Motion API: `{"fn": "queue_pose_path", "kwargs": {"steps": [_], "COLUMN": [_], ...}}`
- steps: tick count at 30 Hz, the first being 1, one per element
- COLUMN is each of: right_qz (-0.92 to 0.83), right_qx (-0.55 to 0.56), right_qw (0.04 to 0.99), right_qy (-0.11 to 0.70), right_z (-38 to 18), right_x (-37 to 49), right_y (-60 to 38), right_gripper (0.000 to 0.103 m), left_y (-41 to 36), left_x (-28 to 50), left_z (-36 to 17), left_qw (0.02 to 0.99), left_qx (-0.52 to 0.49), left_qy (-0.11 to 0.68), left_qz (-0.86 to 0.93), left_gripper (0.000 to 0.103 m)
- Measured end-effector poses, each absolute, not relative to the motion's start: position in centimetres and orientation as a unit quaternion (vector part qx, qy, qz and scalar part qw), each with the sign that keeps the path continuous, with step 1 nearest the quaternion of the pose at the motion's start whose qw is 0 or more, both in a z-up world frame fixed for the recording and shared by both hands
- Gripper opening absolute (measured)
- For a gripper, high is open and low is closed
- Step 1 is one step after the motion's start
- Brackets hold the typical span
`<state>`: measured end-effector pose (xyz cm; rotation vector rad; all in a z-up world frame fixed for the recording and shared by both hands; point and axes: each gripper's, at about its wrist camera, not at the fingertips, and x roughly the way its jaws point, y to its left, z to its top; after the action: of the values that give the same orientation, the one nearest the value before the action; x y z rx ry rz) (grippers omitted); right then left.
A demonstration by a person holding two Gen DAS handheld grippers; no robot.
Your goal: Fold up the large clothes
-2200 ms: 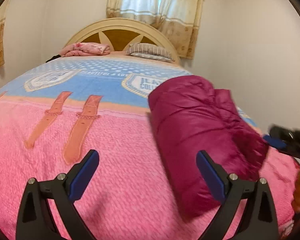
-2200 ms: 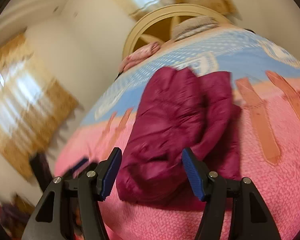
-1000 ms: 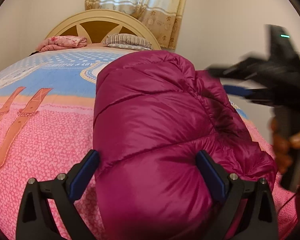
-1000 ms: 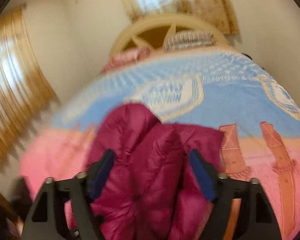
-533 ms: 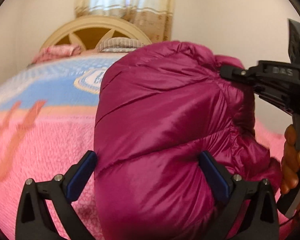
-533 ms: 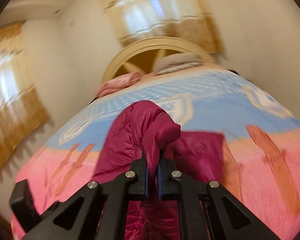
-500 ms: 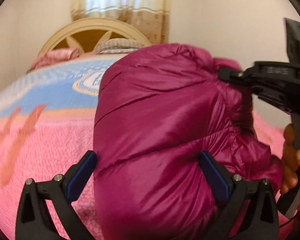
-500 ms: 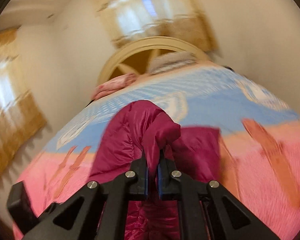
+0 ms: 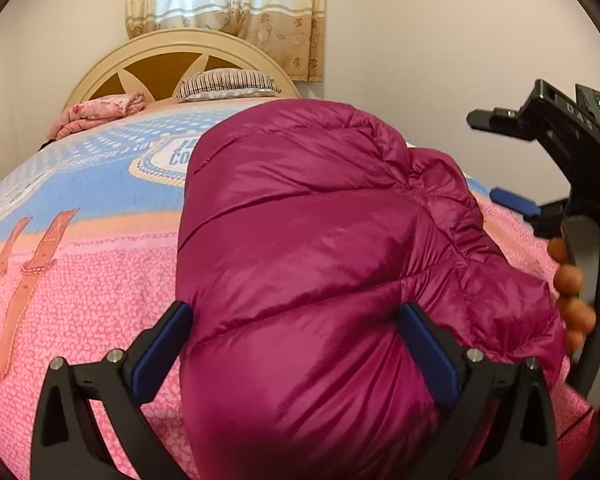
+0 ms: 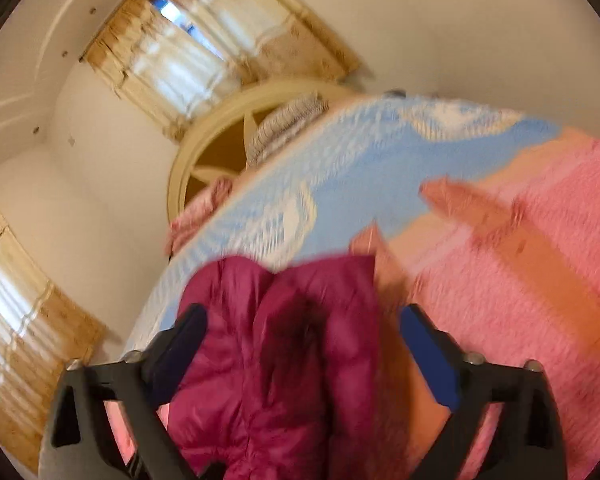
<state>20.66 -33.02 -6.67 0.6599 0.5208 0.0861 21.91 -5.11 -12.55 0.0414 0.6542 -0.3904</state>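
Note:
A folded magenta puffer jacket (image 9: 320,260) lies as a thick bundle on the pink and blue bedspread (image 9: 80,300). My left gripper (image 9: 296,350) stands open, its blue pads straddling the near end of the bundle without squeezing it. In the left wrist view my right gripper (image 9: 500,160) hovers just off the jacket's right side, held by a hand (image 9: 572,300). In the blurred, tilted right wrist view the right gripper (image 10: 304,344) has its jaws opening wide. The jacket (image 10: 300,380) lies below and between them, and no pad presses on it.
A cream headboard (image 9: 160,64) stands at the far end of the bed, with a striped pillow (image 9: 228,84) and a folded pink floral cloth (image 9: 100,114) in front of it. A curtained window (image 9: 228,8) is above. A bare wall runs close along the bed's right side.
Half a second ago the right gripper was shut on a fold of the jacket; it has since let go, opened wide and rolled. The left gripper stays astride the bundle.

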Motion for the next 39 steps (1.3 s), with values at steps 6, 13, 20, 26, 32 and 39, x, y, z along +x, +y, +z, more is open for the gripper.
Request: {"fn": "queue_pose_path", "kwargs": {"steps": [6, 13, 20, 26, 32, 39], "right_qz": [0.091, 0.173, 0.368, 0.283, 0.215, 0.089], "right_qx": [0.226, 0.136, 0.457, 0.449, 0.328, 0.296], "right_qw": [0.898, 0.896, 0.734, 0.767, 0.855, 0.896], "right_qy": [0.366, 0.387, 0.342, 0.361, 0.340, 0.319], "right_z": [-6.6, -6.5, -12.8, -15.6, -10.9, -8.5], "right_x": [27.0, 29.4, 32.9, 32.4, 28.3, 25.2], "right_y": [-29.9, -22.8, -26.2, -30.9, -31.1, -35.7], "right_gripper": [0.098, 0.013, 0.011, 0.009, 0.021, 0.097], "left_y": [-5.4, -4.9, -5.1, -7.6, -7.4, -6.2], "left_x": [21.7, 21.3, 20.8, 21.0, 21.3, 21.4], "left_z": [-12.6, -12.7, -12.5, -12.4, -12.4, -12.4], "left_qw": [0.930, 0.937, 0.944, 0.941, 0.937, 0.938], "left_qx": [0.022, 0.014, 0.026, 0.060, 0.060, 0.027], "left_qy": [0.316, 0.310, 0.297, 0.291, 0.294, 0.295], "left_qz": [-0.188, -0.162, -0.140, -0.162, -0.176, -0.181], "left_gripper": [0.103, 0.103, 0.103, 0.103, 0.103, 0.103]}}
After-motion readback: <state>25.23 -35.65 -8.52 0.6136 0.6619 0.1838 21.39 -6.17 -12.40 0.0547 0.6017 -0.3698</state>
